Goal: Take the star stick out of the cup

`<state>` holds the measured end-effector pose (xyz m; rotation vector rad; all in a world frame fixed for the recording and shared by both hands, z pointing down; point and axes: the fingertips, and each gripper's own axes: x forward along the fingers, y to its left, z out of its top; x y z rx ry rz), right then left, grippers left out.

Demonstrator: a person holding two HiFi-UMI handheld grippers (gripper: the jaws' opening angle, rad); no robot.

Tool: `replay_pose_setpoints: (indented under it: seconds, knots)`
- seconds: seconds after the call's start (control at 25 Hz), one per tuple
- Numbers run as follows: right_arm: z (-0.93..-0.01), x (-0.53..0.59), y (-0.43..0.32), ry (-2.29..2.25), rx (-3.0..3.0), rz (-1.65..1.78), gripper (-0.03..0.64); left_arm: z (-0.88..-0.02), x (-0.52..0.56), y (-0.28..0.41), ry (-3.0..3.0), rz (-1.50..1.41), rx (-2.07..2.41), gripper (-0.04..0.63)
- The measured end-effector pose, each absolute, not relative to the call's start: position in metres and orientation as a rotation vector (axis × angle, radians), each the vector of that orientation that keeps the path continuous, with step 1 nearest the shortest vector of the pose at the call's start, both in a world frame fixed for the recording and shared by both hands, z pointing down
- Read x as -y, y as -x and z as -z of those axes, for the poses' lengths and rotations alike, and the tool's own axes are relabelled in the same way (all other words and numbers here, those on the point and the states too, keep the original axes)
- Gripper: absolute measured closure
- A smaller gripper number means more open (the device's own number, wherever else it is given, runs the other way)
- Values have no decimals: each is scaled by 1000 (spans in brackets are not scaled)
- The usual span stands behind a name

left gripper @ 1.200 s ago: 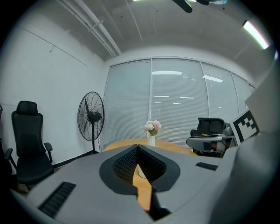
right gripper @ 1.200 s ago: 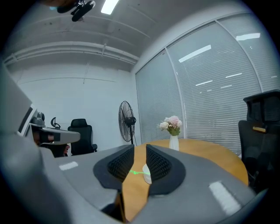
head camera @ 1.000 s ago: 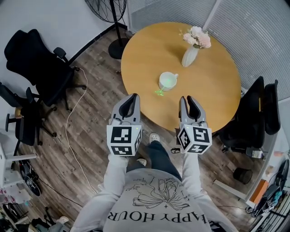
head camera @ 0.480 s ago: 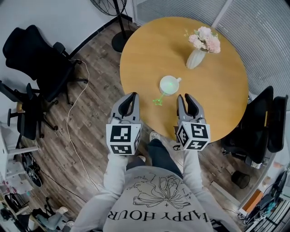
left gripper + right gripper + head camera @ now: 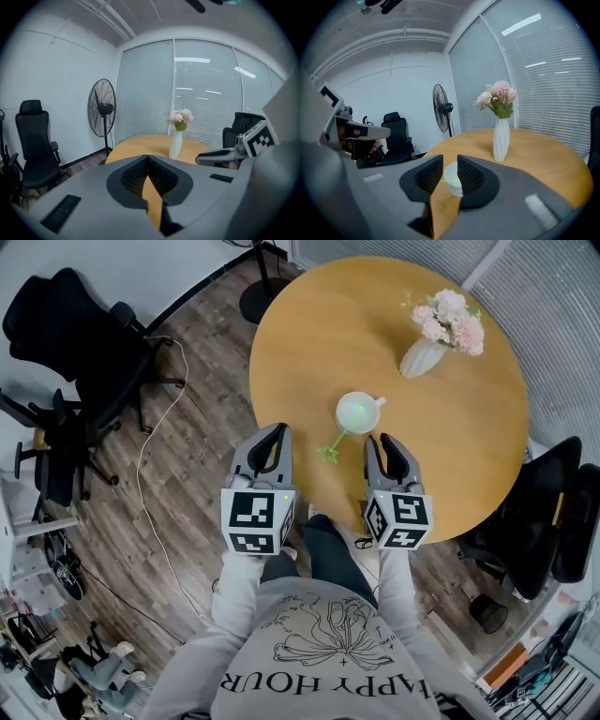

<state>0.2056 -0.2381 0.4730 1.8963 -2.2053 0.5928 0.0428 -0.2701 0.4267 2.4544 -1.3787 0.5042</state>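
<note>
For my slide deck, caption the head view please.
Left gripper and right gripper poised by the round table, facing a cup holding a green star stick.

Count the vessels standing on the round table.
2. The white cup stands near the table's middle, with the green star stick leaning out of it. The white vase of pink flowers stands beyond it to the right. Part of the near edge is hidden.

A green star stick (image 5: 331,448) leans from the white cup (image 5: 359,412) (star end outside).
</note>
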Motion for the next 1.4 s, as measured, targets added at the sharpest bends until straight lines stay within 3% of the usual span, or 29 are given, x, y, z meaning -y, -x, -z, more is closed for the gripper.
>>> replay_pose_setpoints:
  seconds: [1.4]
  knots:
    - [-558,242,-165,-1558,2232,-629,463,-501,264,-33,-2298,-615,1394,591]
